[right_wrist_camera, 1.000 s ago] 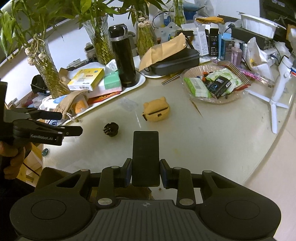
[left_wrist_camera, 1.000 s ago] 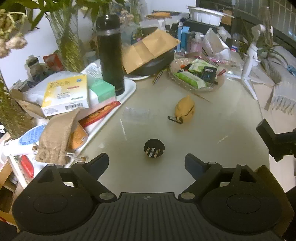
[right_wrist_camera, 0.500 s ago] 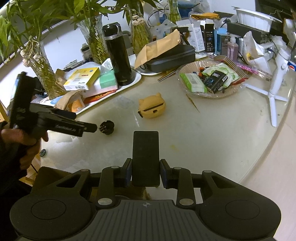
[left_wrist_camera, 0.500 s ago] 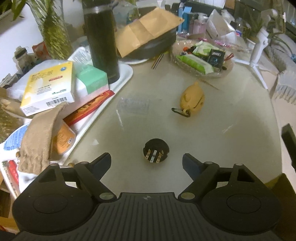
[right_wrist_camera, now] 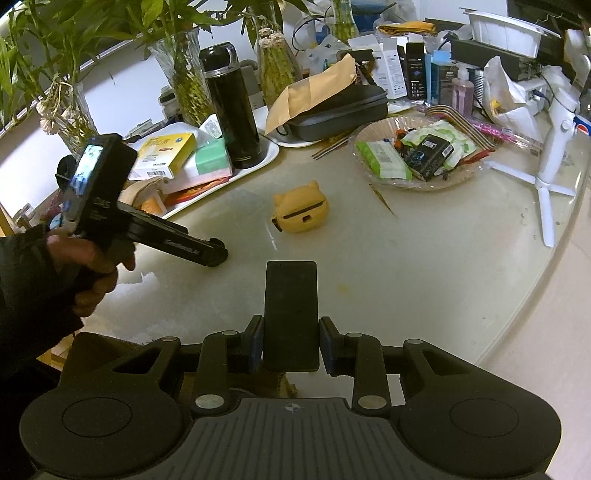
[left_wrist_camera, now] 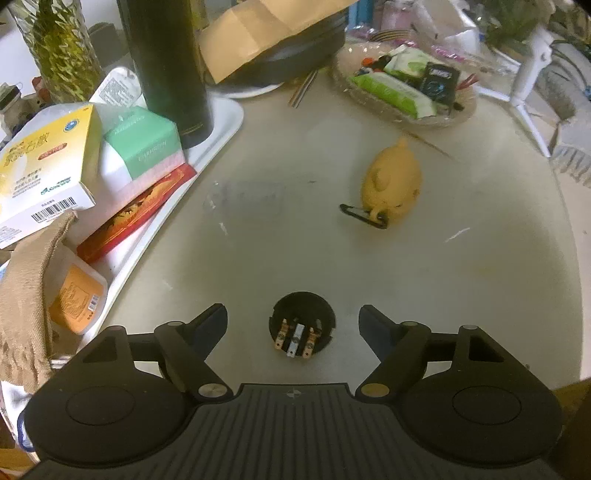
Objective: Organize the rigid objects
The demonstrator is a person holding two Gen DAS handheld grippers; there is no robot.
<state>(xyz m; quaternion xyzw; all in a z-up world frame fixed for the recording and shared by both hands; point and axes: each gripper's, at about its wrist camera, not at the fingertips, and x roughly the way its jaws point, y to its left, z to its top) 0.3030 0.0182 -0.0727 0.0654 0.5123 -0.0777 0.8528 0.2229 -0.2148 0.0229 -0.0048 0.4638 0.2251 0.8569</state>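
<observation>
Round black plug [left_wrist_camera: 302, 325] with three metal contacts facing up: on the pale table [left_wrist_camera: 295, 236], between the two tips of the left gripper [left_wrist_camera: 293, 321], clear of both. Left jaws: apart, closing in over the last moments, not yet touching the plug; gap visible on either side. Left gripper [right_wrist_camera: 218, 254] in the right wrist view: angled down toward the table, held by a hand [right_wrist_camera: 92, 266] in a dark sleeve, plug hidden behind its tip. Right gripper [right_wrist_camera: 291, 343]: jaws clamped on a flat black phone-like slab [right_wrist_camera: 291, 314], upright between the pads, above the near table edge. Yellow animal-shaped case [left_wrist_camera: 391, 184] with a black clip: further out on the table, well apart from the plug. White tray [left_wrist_camera: 225, 118] at left: tall black flask [left_wrist_camera: 166, 62], yellow-and-white box [left_wrist_camera: 48, 162], mint-green box [left_wrist_camera: 146, 146], red packet [left_wrist_camera: 136, 214] protruding over the tray edge. Beige cloth pouch [left_wrist_camera: 26, 295]: draped over an orange-labelled tub at the near left. Glass bowl [left_wrist_camera: 406, 88] of wrapped packets: far right of the tray. Brown envelope [left_wrist_camera: 258, 29] on a black case: behind the flask. White tripod stand [right_wrist_camera: 550, 173]: at the far right edge of the table.
</observation>
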